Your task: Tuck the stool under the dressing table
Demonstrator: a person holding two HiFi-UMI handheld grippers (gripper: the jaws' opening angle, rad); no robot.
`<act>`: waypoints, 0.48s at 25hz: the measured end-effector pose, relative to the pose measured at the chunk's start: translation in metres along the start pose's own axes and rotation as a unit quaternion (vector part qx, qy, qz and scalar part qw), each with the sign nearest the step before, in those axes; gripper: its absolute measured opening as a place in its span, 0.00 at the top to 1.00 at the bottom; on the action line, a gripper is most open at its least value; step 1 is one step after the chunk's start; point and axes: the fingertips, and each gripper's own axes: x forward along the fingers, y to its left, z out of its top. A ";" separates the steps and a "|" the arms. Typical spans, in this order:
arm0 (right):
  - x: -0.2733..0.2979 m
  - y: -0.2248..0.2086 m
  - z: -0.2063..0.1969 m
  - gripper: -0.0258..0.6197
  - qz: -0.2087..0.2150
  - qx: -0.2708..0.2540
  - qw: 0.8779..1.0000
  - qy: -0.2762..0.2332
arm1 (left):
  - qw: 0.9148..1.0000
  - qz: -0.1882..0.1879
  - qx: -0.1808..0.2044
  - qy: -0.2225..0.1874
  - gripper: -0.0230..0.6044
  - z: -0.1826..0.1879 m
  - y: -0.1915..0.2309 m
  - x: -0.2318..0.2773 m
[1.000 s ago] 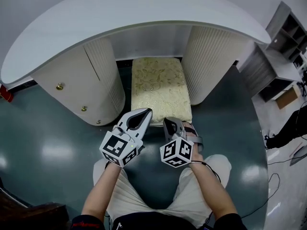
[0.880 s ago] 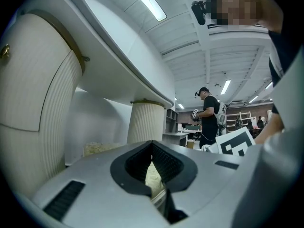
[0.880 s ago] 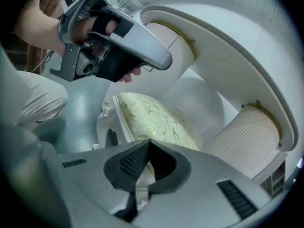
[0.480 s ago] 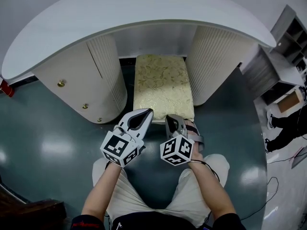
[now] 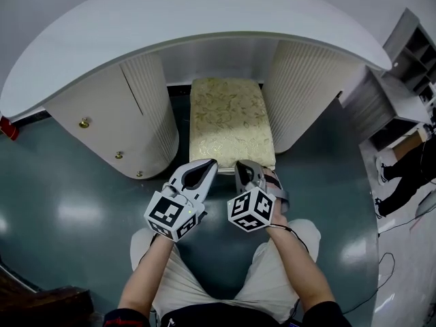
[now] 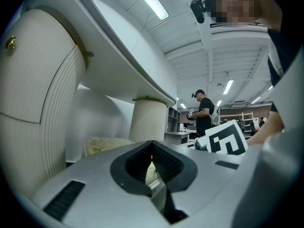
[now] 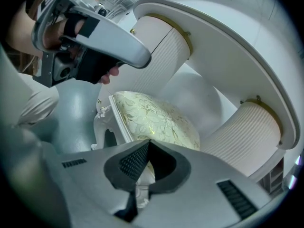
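Overhead, stool (image 5: 231, 118) sits mostly between the pedestals (image 5: 129, 114) of the dressing table (image 5: 170, 19), front edge poking out, left gripper (image 5: 206, 162) and right gripper (image 5: 240, 165) side by side at that edge, forearms (image 5: 146, 278) reaching forward. Left gripper view: fingers (image 6: 85, 184) closed tip to tip, holding nothing, cushion (image 6: 102, 144) just beyond. Right gripper view: fingers likewise shut, empty, above the carved white frame (image 7: 102, 115); probably rigid and light, cushion soft, so push the frame.

stool (image 5: 231, 118): 1, in the gap under the dressing table (image 5: 170, 12)
dressing table: just 1
ribbed pedestals (image 5: 146, 107): 2, one under each end of the dressing table
gold knobs (image 5: 84, 122): 3 showing, all on its left pedestal
grippers: 2, left gripper (image 5: 210, 162) and right gripper (image 5: 242, 164)
marker cubes (image 5: 252, 210): 2
shelf unit (image 5: 409, 46): 1, right of the dressing table
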 end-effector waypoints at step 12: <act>0.010 -0.009 0.001 0.94 -0.009 0.000 1.000 0.013 | 1.000 0.011 0.002 0.002 0.94 -0.002 0.004 -0.004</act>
